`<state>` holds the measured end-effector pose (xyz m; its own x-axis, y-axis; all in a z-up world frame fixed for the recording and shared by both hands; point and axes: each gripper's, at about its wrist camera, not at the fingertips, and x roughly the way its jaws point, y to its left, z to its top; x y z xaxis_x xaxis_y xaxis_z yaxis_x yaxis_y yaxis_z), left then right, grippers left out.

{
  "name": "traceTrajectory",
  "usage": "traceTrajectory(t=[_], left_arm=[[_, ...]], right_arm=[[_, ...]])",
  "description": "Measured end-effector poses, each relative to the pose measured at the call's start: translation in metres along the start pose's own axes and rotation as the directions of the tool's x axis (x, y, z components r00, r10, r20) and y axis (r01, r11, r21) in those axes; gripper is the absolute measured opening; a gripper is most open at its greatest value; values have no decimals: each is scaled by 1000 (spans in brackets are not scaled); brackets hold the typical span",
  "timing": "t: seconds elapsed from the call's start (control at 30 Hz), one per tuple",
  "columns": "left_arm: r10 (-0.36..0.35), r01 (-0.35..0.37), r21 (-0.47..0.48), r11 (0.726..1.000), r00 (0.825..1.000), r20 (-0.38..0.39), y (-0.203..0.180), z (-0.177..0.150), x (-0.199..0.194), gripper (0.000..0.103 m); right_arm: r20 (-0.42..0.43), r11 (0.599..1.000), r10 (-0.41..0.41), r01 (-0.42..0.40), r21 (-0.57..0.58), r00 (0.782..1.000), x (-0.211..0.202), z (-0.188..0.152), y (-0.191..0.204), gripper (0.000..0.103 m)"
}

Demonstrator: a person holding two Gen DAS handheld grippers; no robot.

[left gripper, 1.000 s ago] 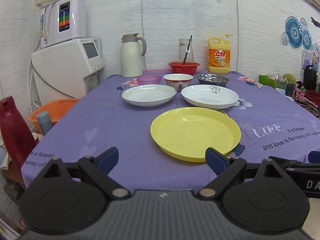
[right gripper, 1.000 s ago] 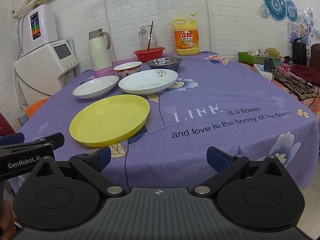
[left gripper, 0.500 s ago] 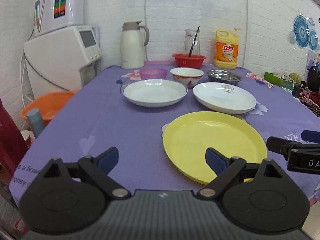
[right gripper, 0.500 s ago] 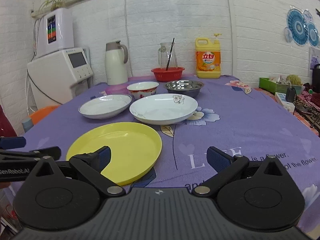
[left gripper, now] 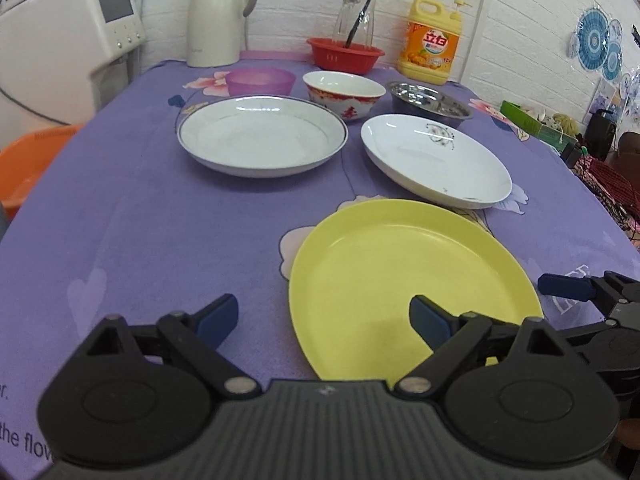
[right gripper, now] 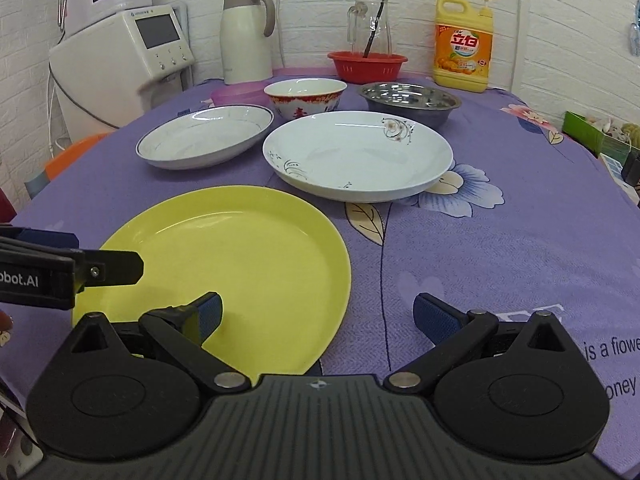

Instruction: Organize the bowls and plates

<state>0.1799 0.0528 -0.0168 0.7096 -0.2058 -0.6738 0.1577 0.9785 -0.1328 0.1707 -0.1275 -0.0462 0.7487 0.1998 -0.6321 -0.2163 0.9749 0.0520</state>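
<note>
Over the near table edge | left gripper (left gripper: 324,314) and right gripper (right gripper: 318,312), jaws spread, nothing held | yellow plate (right gripper: 240,276) nearest, white plates behind, bowls farther back | likely stacking base.

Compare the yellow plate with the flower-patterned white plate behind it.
The yellow plate is plain, matte and shallow; the white plate is glossy, deeper and carries small floral prints. The yellow plate lies nearest, with one finger of each hand-held gripper over it; the white plate sits farther back, untouched. Both are round, empty and upright on the purple tablecloth.
</note>
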Motion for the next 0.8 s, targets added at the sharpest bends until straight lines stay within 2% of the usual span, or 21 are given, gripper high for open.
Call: traceTrajectory(t=[0.17,0.27,0.37,0.43,0.47,0.5,0.57,0.67,0.8], left_arm=[[-38,37,-35,999,998,-48,6,3,13,88],[-19,19,-8,1000,999,-46,2,4,14,84],[12,-11,29,1000,999,-39,-3,1,13,75],[27,-26,68,997,1000,-12,-7,-3,12,62],[10,-10,71,997,1000,-6,-8,-4,10,52],[2,-2,72,997,1000,-2,-10,-4,10,48],[16,-16,66,998,1000,6,-12,-4,11,47],[18,-18,29,999,1000,-5,-6,-2,8,39],[74,-74,-29,997,997,8,22,2,-9,38]], right_arm=[[31,999,27,-26,-32,999,4,-6,-7,103],[-6,999,24,-24,-35,1000,7,2,-8,103],[-10,999,35,-35,-26,999,8,6,-6,103],[3,999,34,-34,-36,999,8,5,-3,103],[16,999,43,-42,-33,999,7,5,-3,103],[26,998,55,-54,-36,998,5,6,-1,103],[32,998,41,-40,-46,999,5,7,6,100],[39,999,25,-24,-38,999,5,9,12,100],[63,995,91,-88,-44,994,5,21,31,100]])
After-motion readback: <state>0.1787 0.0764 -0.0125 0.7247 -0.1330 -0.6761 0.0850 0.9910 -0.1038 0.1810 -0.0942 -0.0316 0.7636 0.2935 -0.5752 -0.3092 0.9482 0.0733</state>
